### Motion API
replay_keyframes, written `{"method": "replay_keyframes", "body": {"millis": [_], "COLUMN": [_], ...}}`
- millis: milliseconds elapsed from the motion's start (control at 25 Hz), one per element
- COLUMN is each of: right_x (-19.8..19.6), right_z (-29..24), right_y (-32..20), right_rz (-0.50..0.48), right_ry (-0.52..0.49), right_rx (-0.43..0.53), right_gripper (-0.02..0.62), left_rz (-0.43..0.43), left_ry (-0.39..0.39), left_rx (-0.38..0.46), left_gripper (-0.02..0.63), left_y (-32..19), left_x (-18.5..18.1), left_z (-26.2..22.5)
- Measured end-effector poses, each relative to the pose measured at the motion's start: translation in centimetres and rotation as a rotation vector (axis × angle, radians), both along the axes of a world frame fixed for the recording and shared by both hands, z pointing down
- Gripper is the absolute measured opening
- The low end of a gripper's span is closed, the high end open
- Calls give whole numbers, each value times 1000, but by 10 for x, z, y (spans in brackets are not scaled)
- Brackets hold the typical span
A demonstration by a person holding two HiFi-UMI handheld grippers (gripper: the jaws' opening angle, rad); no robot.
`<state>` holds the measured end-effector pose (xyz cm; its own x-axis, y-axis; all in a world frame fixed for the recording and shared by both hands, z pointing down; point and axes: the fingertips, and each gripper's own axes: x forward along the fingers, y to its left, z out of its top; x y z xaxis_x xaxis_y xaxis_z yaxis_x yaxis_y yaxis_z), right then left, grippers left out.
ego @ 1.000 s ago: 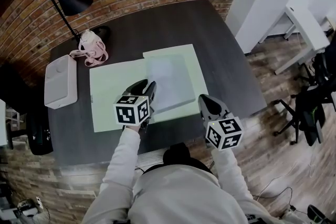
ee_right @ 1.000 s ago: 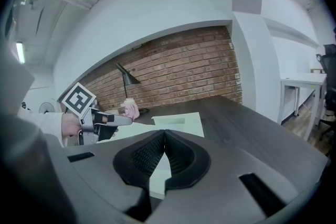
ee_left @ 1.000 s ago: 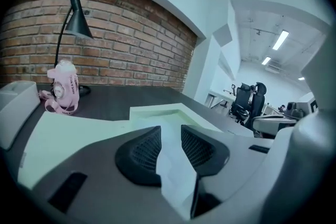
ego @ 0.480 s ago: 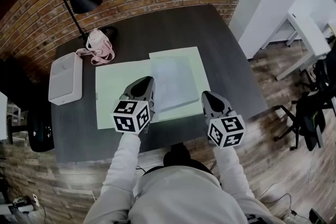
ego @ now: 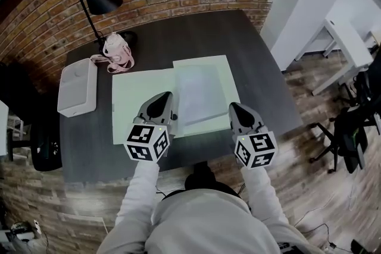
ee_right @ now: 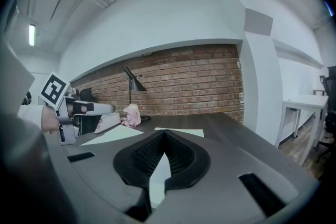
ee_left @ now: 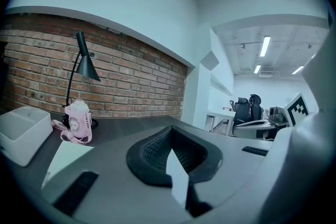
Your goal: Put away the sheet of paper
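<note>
A pale green folder (ego: 140,107) lies open on the dark table (ego: 196,33). The white sheet of paper (ego: 199,95) rests on its right leaf. My left gripper (ego: 161,98) hovers low over the left leaf near the fold, with its jaws shut. The left gripper view shows the left gripper (ee_left: 170,149) with only a pale sliver between the closed jaws, and I cannot tell if anything is pinched. My right gripper (ego: 237,107) sits at the folder's lower right edge. Seen in its own view, this gripper (ee_right: 165,150) has its jaws together around a similar pale sliver.
A black desk lamp (ego: 95,0) and a pink strapped object (ego: 116,50) stand at the table's back left. A white box (ego: 77,87) lies at the left edge. A white desk (ego: 348,38) and office chairs (ego: 351,128) stand on the wooden floor to the right.
The left gripper's jaws have gone from spread to shut, and it has drawn slightly back toward me over the folder. The right gripper holds its place.
</note>
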<state>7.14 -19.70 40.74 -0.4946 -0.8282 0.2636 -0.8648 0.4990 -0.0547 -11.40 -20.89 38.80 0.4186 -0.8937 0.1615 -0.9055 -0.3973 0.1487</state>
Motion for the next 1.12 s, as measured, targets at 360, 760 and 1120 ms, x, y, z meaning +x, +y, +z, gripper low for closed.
{"method": "replay_keyframes", "body": {"millis": [360, 760, 1120], "right_x": [-9, -11, -12], "right_z": [-10, -13, -10], "right_y": [9, 13, 8], "right_rz": [14, 26, 29], "right_ry": [28, 29, 23], "right_rx": [56, 66, 66], "right_gripper": [26, 26, 26], "left_rz": [-1, 13, 21], "left_ry": [-10, -38, -43], "left_rx": [29, 39, 34], "left_gripper": [17, 17, 17], "left_y": [18, 26, 21], "left_x": [-12, -12, -12], "left_z": [-6, -5, -2]}}
